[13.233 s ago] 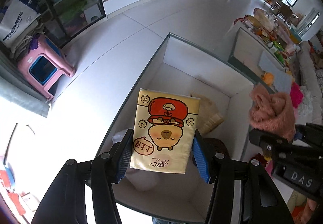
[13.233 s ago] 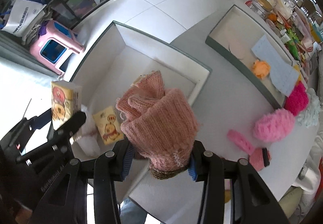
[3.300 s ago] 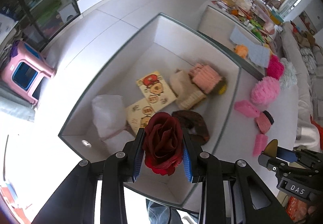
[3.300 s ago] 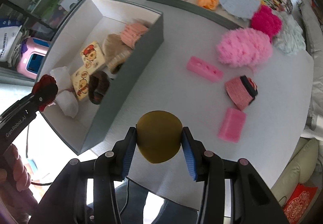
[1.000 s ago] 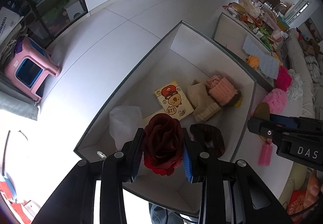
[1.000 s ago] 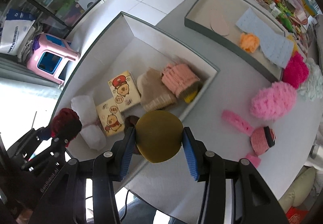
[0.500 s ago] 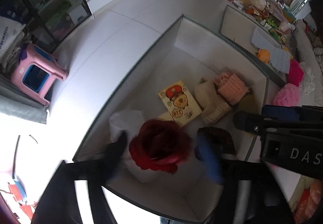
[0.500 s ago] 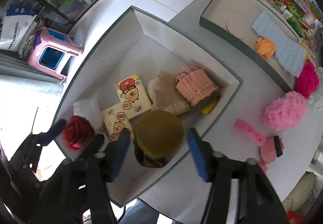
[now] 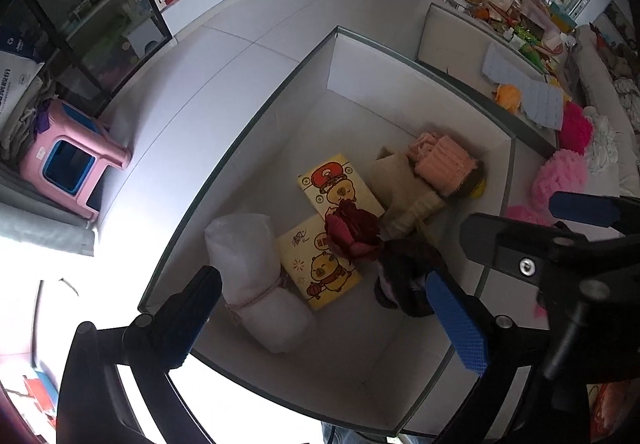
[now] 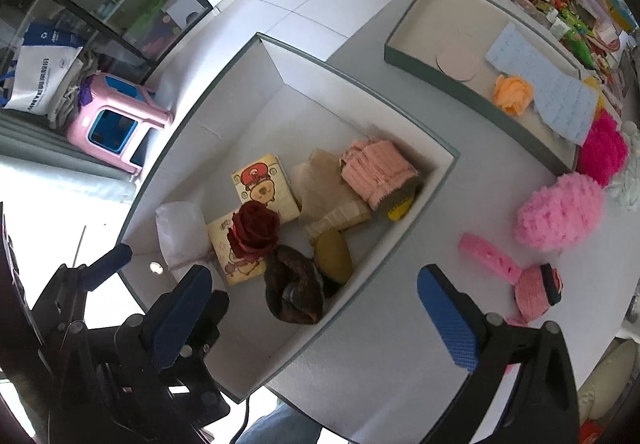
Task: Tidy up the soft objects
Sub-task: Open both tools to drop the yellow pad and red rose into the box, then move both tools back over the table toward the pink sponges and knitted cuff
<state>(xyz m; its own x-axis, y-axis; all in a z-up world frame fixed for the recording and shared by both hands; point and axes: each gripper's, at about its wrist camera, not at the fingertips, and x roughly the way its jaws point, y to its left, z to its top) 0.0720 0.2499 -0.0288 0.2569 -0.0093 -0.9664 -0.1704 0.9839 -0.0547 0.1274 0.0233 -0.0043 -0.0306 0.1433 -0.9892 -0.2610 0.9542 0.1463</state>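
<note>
Both grippers hang over the grey box (image 10: 420, 203) with their jaws spread wide and nothing between them: left gripper (image 9: 320, 308), right gripper (image 10: 316, 308).

Red rose (image 10: 254, 230): lies inside the box on the two yellow cartoon tissue packs, bloom facing up toward the right wrist camera. Its long axis cannot be told. In the left wrist view the rose (image 9: 354, 234) sits at the seam between the packs.

Mustard oval pad (image 10: 334, 256): rests on the box floor with its long axis running roughly 11 to 5 o'clock in the right wrist view. It touches the dark brown knitted piece (image 10: 294, 286) at its 8 o'clock side and lies just below the beige knit (image 10: 326, 195).

Count inside the box:
- tissue packs, 2: upper (image 10: 264, 181), lower (image 10: 236, 260), the lower partly under the rose
- white wrapped bundle (image 9: 256, 280), 1, at the box's 9 o'clock side, long axis about 11 to 5 in the left wrist view
- beige knit, 1
- pink knit (image 10: 378, 171), 1, at 2 o'clock from the beige one and overlapping it
- dark brown knit, 1
- rose, 1; mustard pad, 1

On the table (image 10: 400, 324) to the right of the box: fluffy pink puffs, 2, one pale (image 10: 560, 211) and one magenta (image 10: 602, 147); a pink block (image 10: 490, 258); a pink roll with a black band (image 10: 538, 292).
</note>
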